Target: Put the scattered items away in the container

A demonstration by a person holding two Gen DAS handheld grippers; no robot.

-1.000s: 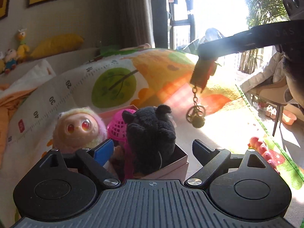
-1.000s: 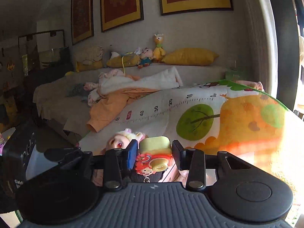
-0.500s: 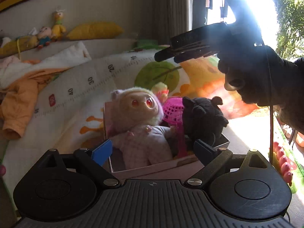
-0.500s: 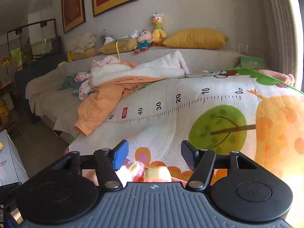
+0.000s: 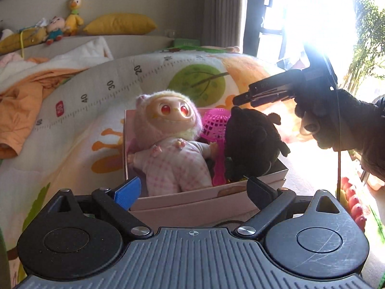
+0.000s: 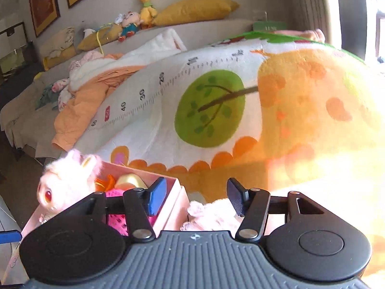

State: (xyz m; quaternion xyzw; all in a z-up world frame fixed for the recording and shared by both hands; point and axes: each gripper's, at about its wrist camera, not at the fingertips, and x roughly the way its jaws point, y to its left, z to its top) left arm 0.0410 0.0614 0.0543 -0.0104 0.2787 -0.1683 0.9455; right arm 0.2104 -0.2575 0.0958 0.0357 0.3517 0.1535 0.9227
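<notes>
A pink box [image 5: 182, 201] sits on the play mat and holds a pale doll with red eyes [image 5: 168, 130], a pink mesh basket [image 5: 215, 125] and a black plush [image 5: 252, 139]. My left gripper [image 5: 192, 191] is open and empty, level with the box's near wall. My right gripper [image 5: 241, 100], in a black-gloved hand [image 5: 336, 120], hovers above the black plush. In the right wrist view that gripper [image 6: 197, 196] is open and empty, past the box's right wall [image 6: 173, 207]. A frilly white-pink item [image 6: 211, 214] lies on the mat below it. The doll's head [image 6: 65, 185] and a yellow-green toy [image 6: 130, 180] show inside.
The play mat [image 6: 216, 110] has a ruler print and a green tree. A red bumpy toy [image 5: 356, 202] lies on it at the right. Orange and white bedding [image 6: 91, 89] is heaped to the left, with a ledge of pillows and plush toys [image 6: 144, 12] behind.
My right gripper opened and let go of the keychain toy, then moved right, off the box. My left gripper pulled back, so more of the box shows.
</notes>
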